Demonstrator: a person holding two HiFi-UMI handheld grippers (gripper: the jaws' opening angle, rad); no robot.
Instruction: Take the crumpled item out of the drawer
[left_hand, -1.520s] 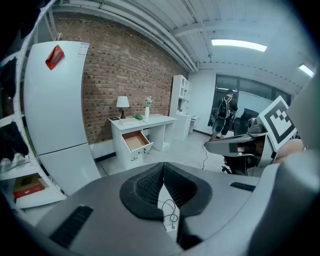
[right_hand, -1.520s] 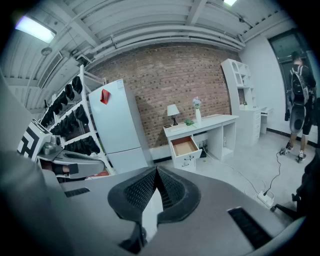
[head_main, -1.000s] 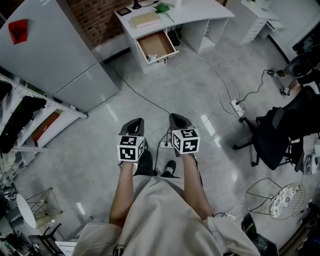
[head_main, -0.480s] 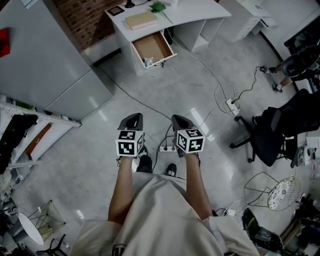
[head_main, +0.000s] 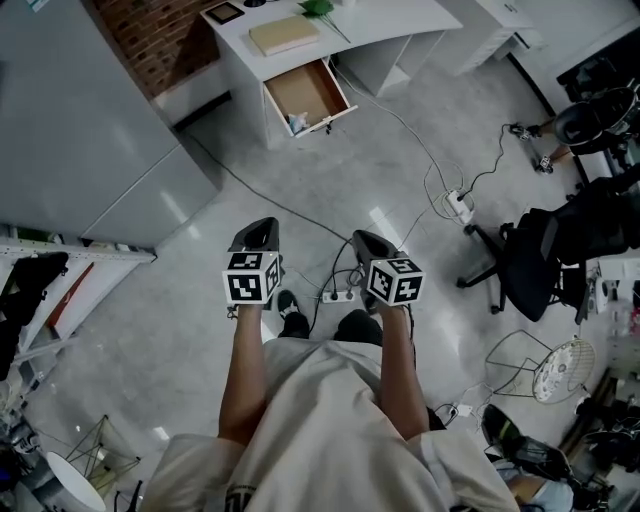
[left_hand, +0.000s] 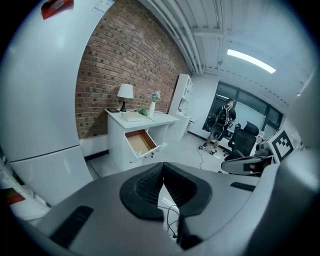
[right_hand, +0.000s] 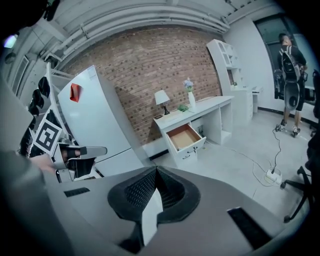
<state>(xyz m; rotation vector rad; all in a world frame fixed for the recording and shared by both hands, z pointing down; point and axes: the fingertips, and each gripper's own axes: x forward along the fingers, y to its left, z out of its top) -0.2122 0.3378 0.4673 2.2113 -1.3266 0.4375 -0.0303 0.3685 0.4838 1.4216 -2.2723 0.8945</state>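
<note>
I hold my left hand-held gripper (head_main: 258, 236) and right hand-held gripper (head_main: 368, 248) side by side, arms (head_main: 243, 370) stretched forward; both have jaws closed together, empty.

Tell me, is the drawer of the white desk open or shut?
Open. The drawer is pulled out from the white desk, and its brown inside shows from above.

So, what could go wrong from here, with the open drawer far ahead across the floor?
A power strip with its cords lies right at the person's feet, so a trip is possible. A long cable crosses the floor on the way to the drawer. The left gripper and right gripper are both shut; one must open before reaching in.
</note>
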